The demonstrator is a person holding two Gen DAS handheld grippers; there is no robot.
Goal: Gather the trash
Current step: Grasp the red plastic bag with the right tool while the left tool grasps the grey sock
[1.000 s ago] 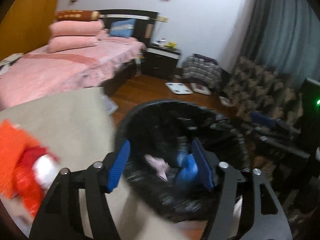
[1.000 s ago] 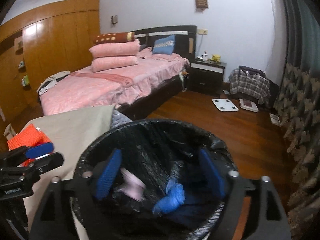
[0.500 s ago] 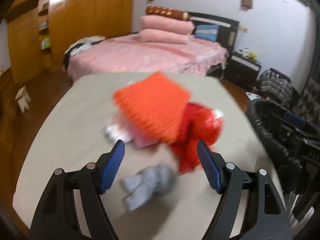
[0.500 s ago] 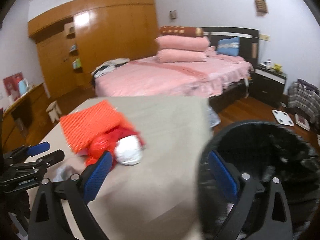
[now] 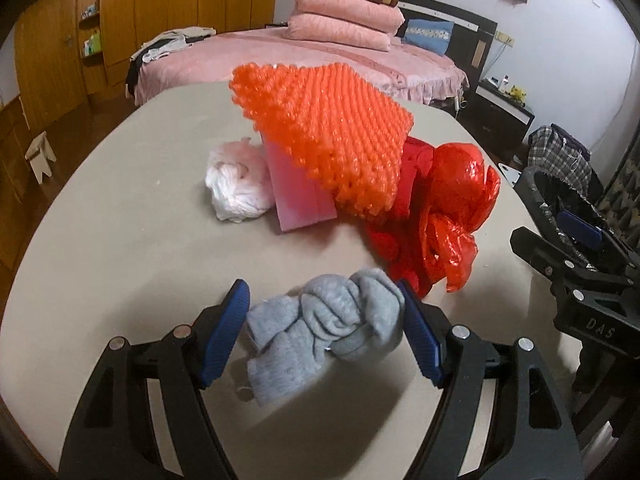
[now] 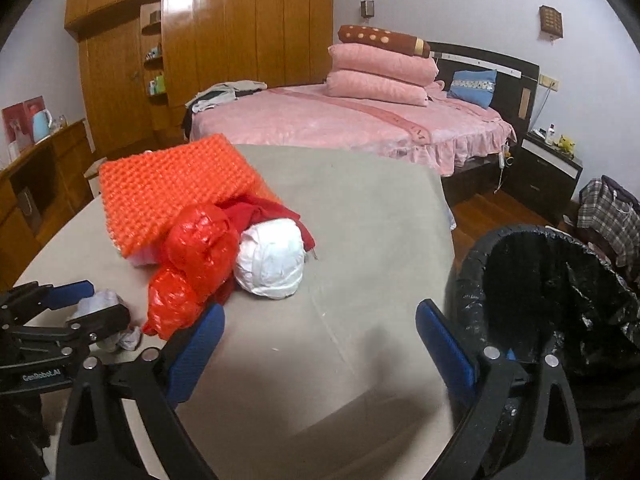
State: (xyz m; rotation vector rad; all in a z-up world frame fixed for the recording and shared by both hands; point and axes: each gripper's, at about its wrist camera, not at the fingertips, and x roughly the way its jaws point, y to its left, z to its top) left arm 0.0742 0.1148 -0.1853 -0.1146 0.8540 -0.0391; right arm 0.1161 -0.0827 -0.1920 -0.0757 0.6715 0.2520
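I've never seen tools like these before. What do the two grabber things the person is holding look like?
Both look alike: black, angular frames with triangular cut-outs and silver round bolt heads, each ending in two fingers faced with ribbed blue pads. The left gripper shows the white lettering "GenRobot.AI" on its side in the right wrist view; the right gripper shows "DAS" in the left wrist view. No cables, hands or sleeves are visible.

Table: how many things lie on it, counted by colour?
Orange: 1, mat
Pink: 1, slab
White: 2, wad and ball
Red: 2, bag and cloth
Grey: 1, sock
Total: 7
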